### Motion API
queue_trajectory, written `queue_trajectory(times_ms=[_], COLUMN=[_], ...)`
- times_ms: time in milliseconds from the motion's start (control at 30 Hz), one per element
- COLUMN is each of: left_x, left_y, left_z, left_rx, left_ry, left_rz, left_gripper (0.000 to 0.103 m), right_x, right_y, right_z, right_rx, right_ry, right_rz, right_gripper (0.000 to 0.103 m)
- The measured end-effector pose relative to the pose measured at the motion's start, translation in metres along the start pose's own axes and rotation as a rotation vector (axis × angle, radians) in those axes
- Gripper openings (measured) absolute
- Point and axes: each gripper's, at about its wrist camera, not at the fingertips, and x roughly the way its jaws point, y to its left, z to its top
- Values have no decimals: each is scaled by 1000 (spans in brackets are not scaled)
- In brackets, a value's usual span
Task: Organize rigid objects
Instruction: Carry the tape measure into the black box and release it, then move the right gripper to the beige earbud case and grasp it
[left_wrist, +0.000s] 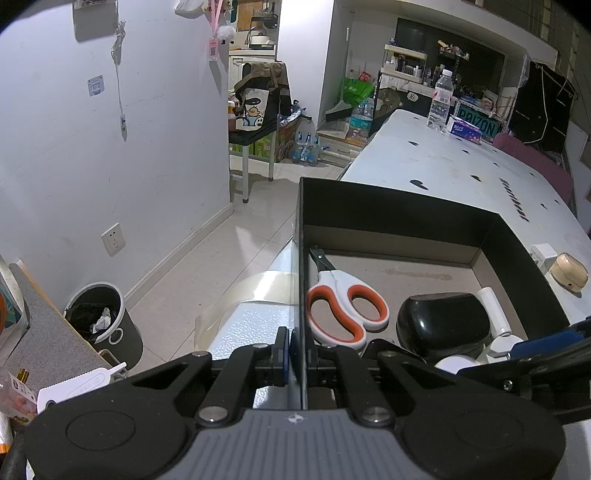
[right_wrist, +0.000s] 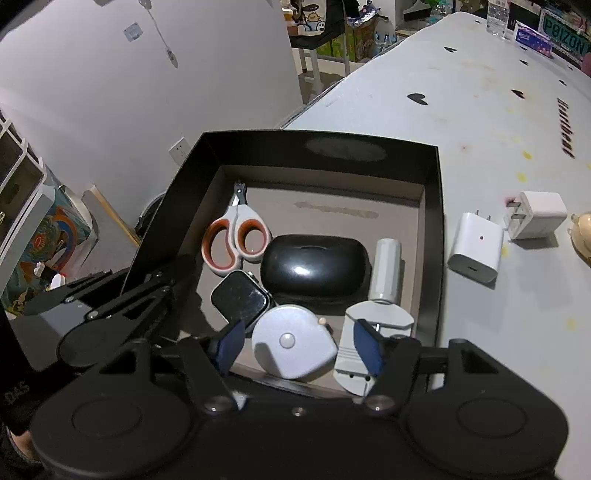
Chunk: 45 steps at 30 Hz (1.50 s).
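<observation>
Bin: round, dark with pale rim, on floor at near left by wall; black liner and crumpled white scrap inside
Wall socket: white, low on left wall, above bin
Water bottle: clear, upright at far end of table; just left of tissue box
Tote bag: cartoon duck print, on small far table by doorway
Bottled water pack: on floor, far, beneath that small table's right side
Clear tape: broad strip across near left table edge

A white table carries a black box, two white chargers and a water bottle.
</observation>
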Motion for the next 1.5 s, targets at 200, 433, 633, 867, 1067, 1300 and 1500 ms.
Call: queue_trajectory(times_ms=[200, 433, 633, 867, 1067, 1300, 1500], left_x=[0, 0, 0, 2, 1, 1, 1], left_y=[0, 0, 0, -1, -3, -5, -8], left_z=[0, 0, 0, 0, 0, 0, 0], left_rx=[0, 0, 0, 7, 13, 27, 37], left_ry=[0, 0, 1, 4, 7, 12, 14], left_rz=[0, 0, 1, 7, 15, 32, 48], left_gripper=[6, 6, 6, 5, 5, 5, 5], right_x=[-3, -16, -36, -64, -85, -106, -124], right_y=[-2, -2, -5, -8, -13, -23, -40], right_z=[-1, -4, -10, -21, -31, -43, -52], right_rx=[4, -2, -11, -34, -37, -31, -4], right_ry=[-6, -39, -91, -170, -232, -305, -391], right_rz=[-5, -8, -14, -34, -37, -58, -74], right_gripper=[66, 67, 69, 74, 78, 89, 100])
